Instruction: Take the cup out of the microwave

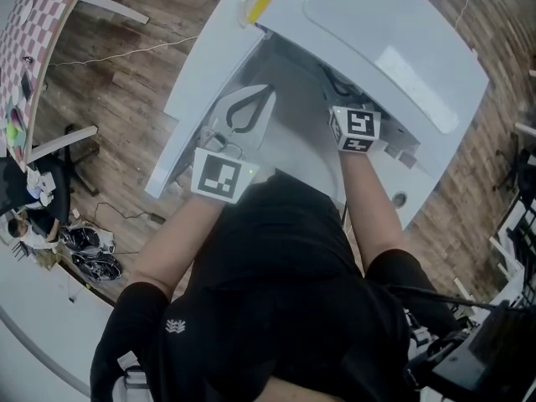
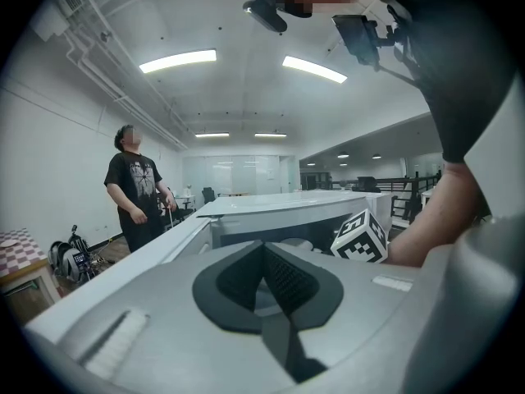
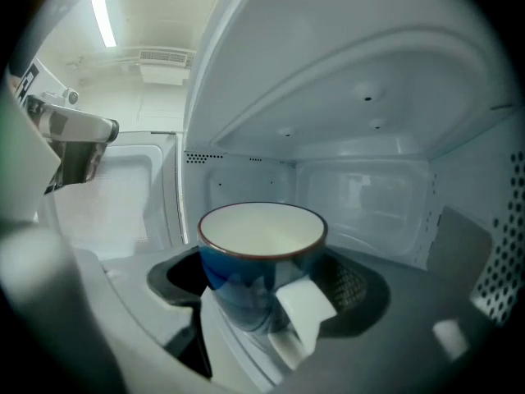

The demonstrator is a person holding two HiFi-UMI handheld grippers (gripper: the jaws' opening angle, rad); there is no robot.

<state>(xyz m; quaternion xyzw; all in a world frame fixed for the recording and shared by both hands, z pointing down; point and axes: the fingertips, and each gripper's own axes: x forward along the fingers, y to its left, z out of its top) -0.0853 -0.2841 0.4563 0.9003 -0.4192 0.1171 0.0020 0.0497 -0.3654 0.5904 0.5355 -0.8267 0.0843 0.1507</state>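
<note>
Right gripper view has the right claw [image 3: 262, 298] clamped round the blue cup [image 3: 262, 245] inside the microwave [image 3: 369, 162], so I'd draw it straight back, level and slow; left claw [image 2: 264, 290] is pinched shut, empty.

jaw gap: cup [image 3: 246, 290] fills the space between my right gripper [image 3: 264, 279] jaws, both pads on it, no slack.
above: domed cavity ceiling [image 3: 369, 97] over the rim, open air between.
behind/right: back wall [image 3: 361, 195] and perforated side wall [image 3: 496, 253] stand apart from the cup.
left: open door [image 1: 197, 99] flanks the mouth; my left gripper [image 2: 264, 257], jaws together, sits just beside it.
exit: microwave [image 1: 394, 48] mouth open toward me.
</note>
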